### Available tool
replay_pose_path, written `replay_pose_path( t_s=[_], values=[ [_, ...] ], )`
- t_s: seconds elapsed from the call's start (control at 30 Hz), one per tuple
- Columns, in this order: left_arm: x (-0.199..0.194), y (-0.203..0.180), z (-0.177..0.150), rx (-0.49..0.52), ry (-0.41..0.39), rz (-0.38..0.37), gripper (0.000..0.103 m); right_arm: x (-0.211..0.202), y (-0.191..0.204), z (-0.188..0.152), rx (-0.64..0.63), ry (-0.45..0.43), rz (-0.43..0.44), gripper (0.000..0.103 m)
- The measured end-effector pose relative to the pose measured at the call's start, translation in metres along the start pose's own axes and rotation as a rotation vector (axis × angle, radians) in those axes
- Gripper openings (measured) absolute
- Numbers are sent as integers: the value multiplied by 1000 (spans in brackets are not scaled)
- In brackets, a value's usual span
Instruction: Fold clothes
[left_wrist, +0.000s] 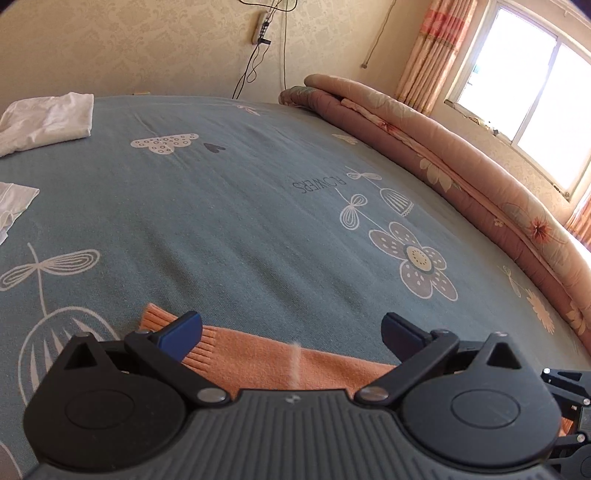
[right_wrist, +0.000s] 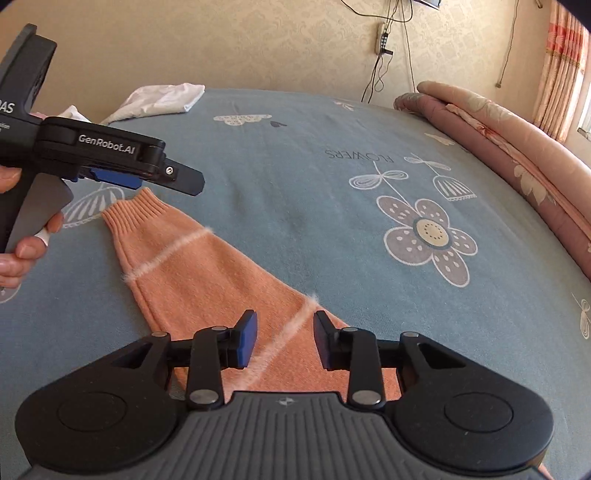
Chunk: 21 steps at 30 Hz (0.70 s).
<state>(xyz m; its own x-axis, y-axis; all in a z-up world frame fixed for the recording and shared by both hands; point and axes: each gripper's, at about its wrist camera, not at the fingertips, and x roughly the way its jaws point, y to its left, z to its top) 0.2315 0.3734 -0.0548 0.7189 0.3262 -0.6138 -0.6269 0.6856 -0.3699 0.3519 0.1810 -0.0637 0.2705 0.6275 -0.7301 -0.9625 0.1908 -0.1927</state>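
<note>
left claw (left_wrist: 291, 334): fingers wide apart, nothing between them; hovers over the cuff end of the sleeve
left claw, other view (right_wrist: 184, 182): seen from the side at upper left, above the ribbed cuff; gap to the knit hard to judge, likely not touching
right claw (right_wrist: 284, 339): fingers apart, holding nothing; sits over the wider part of the sleeve
orange sweater (right_wrist: 207, 273): knit, lies flat on the bed; one sleeve runs from lower centre up-left; two pale fuzzy stripes cross it; rest of the garment hidden under the devices
ribbed cuff (right_wrist: 135, 210): far end of the sleeve, flat on the sheet
orange sweater, left view (left_wrist: 280, 369): only cuff and a strip of sleeve show between the fingers
hand (right_wrist: 18, 251): grips the left device's handle at the frame's left edge
bed (left_wrist: 240, 206): blue-grey sheet with flower prints and the word FLOWERS
white clothes (left_wrist: 44, 122): folded pile at the far left of the bed, well apart from the sweater
rolled quilt (left_wrist: 443, 162): pink floral, along the bed's right edge
window (left_wrist: 532, 77): bright, curtain beside it
power strip (left_wrist: 260, 27): on the wall, cables hanging
</note>
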Motion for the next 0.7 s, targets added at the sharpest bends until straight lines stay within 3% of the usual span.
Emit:
replay_pose_path(
  t_s=[0.07,0.17,0.23,0.43,0.47,0.5,0.7],
  values=[
    [-1,12,3,-61,52,-69,102,-1,23,3,-68,-18,1,38],
    [6,33,3,-170,174,-229,102,-4,58,9,-171,-45,2,38],
    [7,45,2,-228,210,-298,102,-5,81,12,-239,-62,2,38],
    [7,64,-2,-290,248,-358,102,30,118,9,-372,-7,-57,36],
    [9,66,-3,-304,260,-376,102,31,119,10,-369,-17,-74,32],
    [12,68,-3,-317,274,-396,102,32,117,13,-348,-10,-100,17],
    [22,52,-9,-297,353,-519,102,18,101,26,-214,-61,-148,16]
  ],
)
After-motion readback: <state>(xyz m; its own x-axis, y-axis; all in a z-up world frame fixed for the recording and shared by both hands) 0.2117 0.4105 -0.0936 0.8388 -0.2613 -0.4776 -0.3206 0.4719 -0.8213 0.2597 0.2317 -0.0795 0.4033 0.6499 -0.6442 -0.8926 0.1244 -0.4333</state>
